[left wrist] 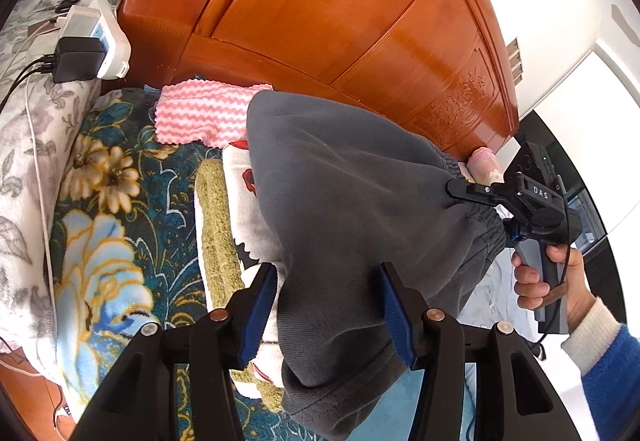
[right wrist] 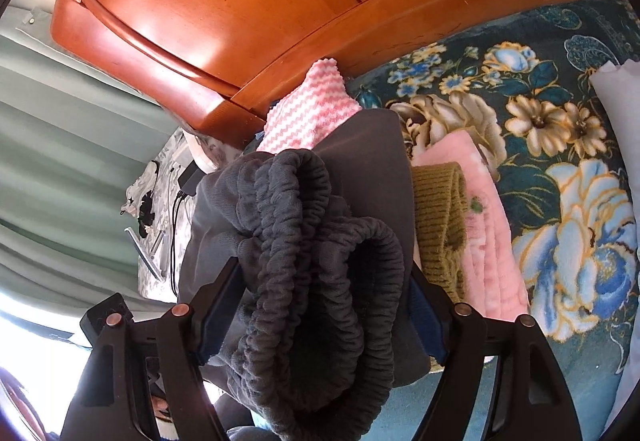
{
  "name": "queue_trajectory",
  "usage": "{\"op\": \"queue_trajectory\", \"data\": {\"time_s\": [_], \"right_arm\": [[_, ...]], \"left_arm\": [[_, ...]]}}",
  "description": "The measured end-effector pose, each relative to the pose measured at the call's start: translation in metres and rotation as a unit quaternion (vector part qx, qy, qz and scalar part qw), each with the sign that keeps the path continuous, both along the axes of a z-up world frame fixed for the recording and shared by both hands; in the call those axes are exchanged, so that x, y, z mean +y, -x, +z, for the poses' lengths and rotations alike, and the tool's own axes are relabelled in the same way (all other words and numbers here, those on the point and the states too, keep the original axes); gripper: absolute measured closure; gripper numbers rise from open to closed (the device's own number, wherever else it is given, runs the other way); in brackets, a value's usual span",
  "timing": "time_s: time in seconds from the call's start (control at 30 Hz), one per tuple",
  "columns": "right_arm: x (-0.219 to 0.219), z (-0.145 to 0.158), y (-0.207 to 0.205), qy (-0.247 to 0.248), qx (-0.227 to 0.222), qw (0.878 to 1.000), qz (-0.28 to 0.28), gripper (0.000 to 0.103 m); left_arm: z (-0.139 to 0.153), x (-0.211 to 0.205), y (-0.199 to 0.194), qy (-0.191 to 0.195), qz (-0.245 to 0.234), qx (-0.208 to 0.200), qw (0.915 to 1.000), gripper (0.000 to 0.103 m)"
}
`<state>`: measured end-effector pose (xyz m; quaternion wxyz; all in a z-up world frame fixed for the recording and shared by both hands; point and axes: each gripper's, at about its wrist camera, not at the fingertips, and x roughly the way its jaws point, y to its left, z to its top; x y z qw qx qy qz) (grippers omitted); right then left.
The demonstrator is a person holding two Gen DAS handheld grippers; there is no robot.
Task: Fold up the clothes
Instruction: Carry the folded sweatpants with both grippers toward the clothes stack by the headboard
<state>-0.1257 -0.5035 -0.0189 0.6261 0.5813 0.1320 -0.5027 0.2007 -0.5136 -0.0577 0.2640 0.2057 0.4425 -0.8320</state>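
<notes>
Folded dark grey sweatpants (left wrist: pixel 352 193) hang between both grippers above a pile of clothes. My left gripper (left wrist: pixel 328 305) is shut on the folded end, with grey cloth filling the gap between its blue pads (left wrist: pixel 260 313). In the right wrist view my right gripper (right wrist: pixel 320 321) is shut on the bunched elastic waistband (right wrist: pixel 320 241). The left wrist view shows that right gripper (left wrist: pixel 456 193) at the waistband, held by a person's hand (left wrist: pixel 532 281). Under the sweatpants lie a white printed garment (left wrist: pixel 244 177) and an olive knit (left wrist: pixel 216 225).
A pink-and-white zigzag cloth (left wrist: pixel 200 113) lies against the wooden headboard (left wrist: pixel 320 1). A pink fleece (right wrist: pixel 480 209) lies beside the olive knit (right wrist: pixel 440 221). The floral blanket (left wrist: pixel 104 201) covers the bed. A power strip with chargers (left wrist: pixel 96 37) sits at the left.
</notes>
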Motion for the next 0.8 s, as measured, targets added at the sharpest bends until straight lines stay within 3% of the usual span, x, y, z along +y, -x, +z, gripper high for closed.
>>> {"op": "queue_trajectory", "data": {"time_s": [0.17,0.43,0.57,0.67,0.8], "right_arm": [[-0.013,0.009,-0.017,0.014,0.03,0.999,0.031,0.024],[-0.001,0.006,0.008,-0.015,0.001,0.999,0.048,0.024],[0.017,0.031,0.054,0.032,-0.019,0.998,-0.043,0.024],[0.034,0.046,0.071,0.066,-0.014,0.992,-0.105,0.024],[0.045,0.067,0.036,0.106,0.045,0.99,-0.083,0.024]], "left_arm": [[-0.003,0.004,-0.002,-0.004,0.009,0.004,0.9999,0.049],[-0.006,0.007,0.006,0.005,0.013,-0.021,0.9997,0.048],[-0.009,0.002,-0.001,-0.016,0.025,-0.005,0.9995,0.047],[0.001,0.006,-0.002,-0.004,0.025,-0.006,0.9997,0.047],[0.027,0.012,-0.006,0.038,0.021,-0.017,0.9989,0.047]]}}
